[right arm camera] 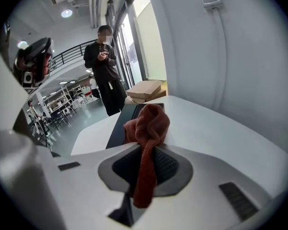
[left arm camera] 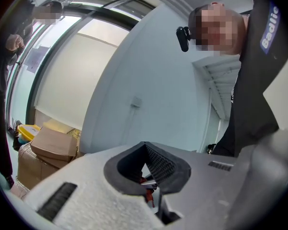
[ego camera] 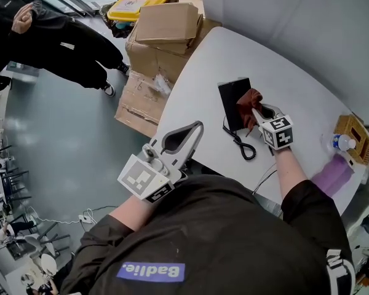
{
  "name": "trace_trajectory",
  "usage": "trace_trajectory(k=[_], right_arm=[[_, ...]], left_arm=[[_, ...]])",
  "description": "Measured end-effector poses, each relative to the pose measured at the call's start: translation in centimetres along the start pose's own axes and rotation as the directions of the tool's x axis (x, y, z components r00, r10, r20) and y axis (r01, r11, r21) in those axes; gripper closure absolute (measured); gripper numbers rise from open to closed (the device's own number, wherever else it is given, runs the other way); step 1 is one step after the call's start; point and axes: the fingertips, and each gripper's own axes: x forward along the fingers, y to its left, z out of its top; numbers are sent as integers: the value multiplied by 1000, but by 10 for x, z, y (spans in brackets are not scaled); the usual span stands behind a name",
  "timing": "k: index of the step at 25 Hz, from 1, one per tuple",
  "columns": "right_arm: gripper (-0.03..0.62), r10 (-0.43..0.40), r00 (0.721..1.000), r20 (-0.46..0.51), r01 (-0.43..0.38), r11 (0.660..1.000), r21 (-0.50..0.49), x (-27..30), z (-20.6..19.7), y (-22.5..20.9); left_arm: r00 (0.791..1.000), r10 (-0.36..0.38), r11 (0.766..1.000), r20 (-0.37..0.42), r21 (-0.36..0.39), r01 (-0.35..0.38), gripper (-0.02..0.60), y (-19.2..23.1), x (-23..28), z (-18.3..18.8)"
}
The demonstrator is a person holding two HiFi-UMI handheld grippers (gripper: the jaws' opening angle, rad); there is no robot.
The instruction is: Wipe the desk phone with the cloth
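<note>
A flat black desk phone [ego camera: 232, 97] lies on the white table [ego camera: 295, 85], and its coiled cord [ego camera: 245, 146] trails toward me. My right gripper [ego camera: 256, 110] is shut on a rust-brown cloth [ego camera: 248, 102], which is bunched on the phone's right side. In the right gripper view the cloth [right arm camera: 150, 124] hangs out of the shut gripper [right arm camera: 146, 152], with the phone [right arm camera: 119, 126] just beyond it. My left gripper [ego camera: 198, 128] is held off the table's near-left edge, away from the phone. It is shut with nothing in it, and in its own view the left gripper [left arm camera: 145, 147] points up at a wall.
Cardboard boxes [ego camera: 166, 26] and a yellow bin [ego camera: 132, 5] stand beyond the table's far left. A water bottle [ego camera: 341, 142], a wicker basket [ego camera: 355, 137] and a purple cloth [ego camera: 331, 176] sit at the table's right end. A person [ego camera: 67, 48] stands on the floor, upper left.
</note>
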Motion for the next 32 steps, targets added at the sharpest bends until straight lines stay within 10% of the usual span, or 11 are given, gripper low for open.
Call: trace_trajectory(k=[11,32], right_arm=[[545,-80,993,-92,88,992,94,-30,-56,30],[545,-129,991,45,127,991,45,8,107,169]], left_arm=[[993,-114,993,26,-2,115,577,3,-9,4],[955,-297,954,23,49,296,577,70,-100,33]])
